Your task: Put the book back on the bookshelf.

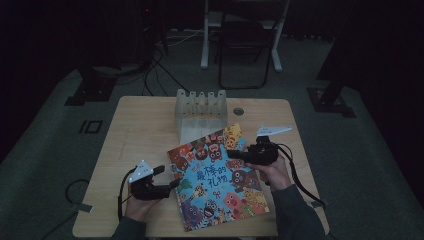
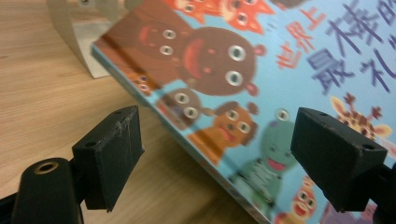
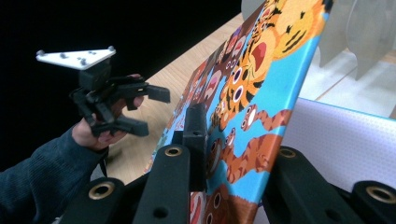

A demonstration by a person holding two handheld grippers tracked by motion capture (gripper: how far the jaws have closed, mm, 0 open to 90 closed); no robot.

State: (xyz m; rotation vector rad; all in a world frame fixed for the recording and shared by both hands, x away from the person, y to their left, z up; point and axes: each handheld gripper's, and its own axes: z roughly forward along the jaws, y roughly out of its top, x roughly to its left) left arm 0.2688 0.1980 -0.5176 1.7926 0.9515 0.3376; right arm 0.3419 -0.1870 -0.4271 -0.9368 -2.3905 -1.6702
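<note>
On the wooden table (image 1: pixel 135 125), just in front of the translucent slotted rack (image 1: pixel 201 104), lies a picture book (image 1: pixel 216 175) with a blue cover crowded with cartoon animals and Chinese characters. Its far corner nearly reaches the rack's base plate, and its near edge sits close to the table's front edge.

At the book's right edge, the right gripper (image 1: pixel 235 154) is clamped onto the front cover; in the right gripper view its jaws pinch that cover (image 3: pixel 261 93), which stands lifted and tilted, with a white inner page (image 3: pixel 341 140) exposed behind it.

Beside the book's left edge, the left gripper (image 1: pixel 167 179) hangs released, jaws spread wide. In the left gripper view one jaw sits over bare wood and the other over the cover, with the book's edge (image 2: pixel 187 144) running between them, untouched. A person's sleeved hand holds it.
</note>
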